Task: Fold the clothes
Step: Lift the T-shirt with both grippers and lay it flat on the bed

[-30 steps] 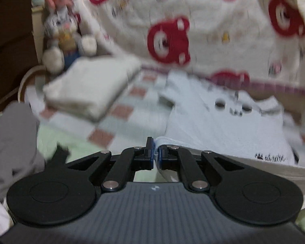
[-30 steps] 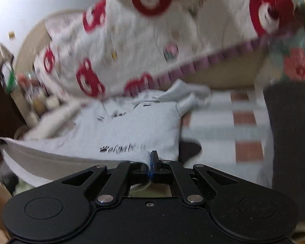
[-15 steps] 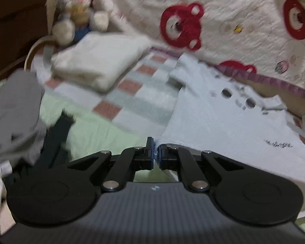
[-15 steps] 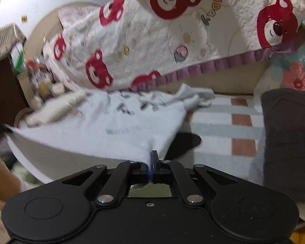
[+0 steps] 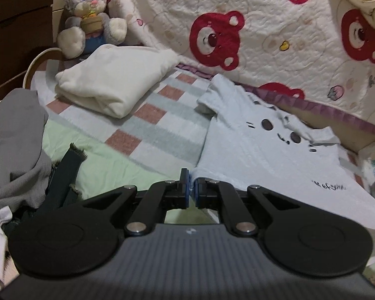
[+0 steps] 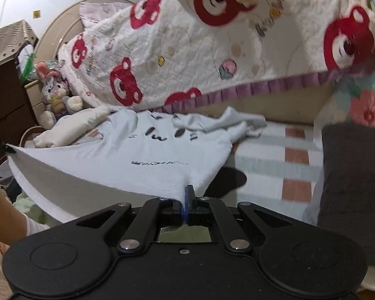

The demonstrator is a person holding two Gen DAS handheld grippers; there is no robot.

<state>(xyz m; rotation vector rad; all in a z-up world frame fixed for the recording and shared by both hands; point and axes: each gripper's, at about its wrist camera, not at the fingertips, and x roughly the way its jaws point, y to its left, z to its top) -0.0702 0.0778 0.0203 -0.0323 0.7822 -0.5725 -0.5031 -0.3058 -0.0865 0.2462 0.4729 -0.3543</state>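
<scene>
Both the left gripper [image 5: 192,191] and right gripper [image 6: 185,206], clamped on hem corners, have drawn the cat-face T-shirt [image 5: 262,155] flatter, ready for folding.

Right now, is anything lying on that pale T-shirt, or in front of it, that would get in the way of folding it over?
Nothing visible does. The left hand-held gripper and the right hand-held gripper each pinch a bottom corner of the T-shirt, whose front lies bare. The cream folded cloth sits off to one side, apart from it.
</scene>
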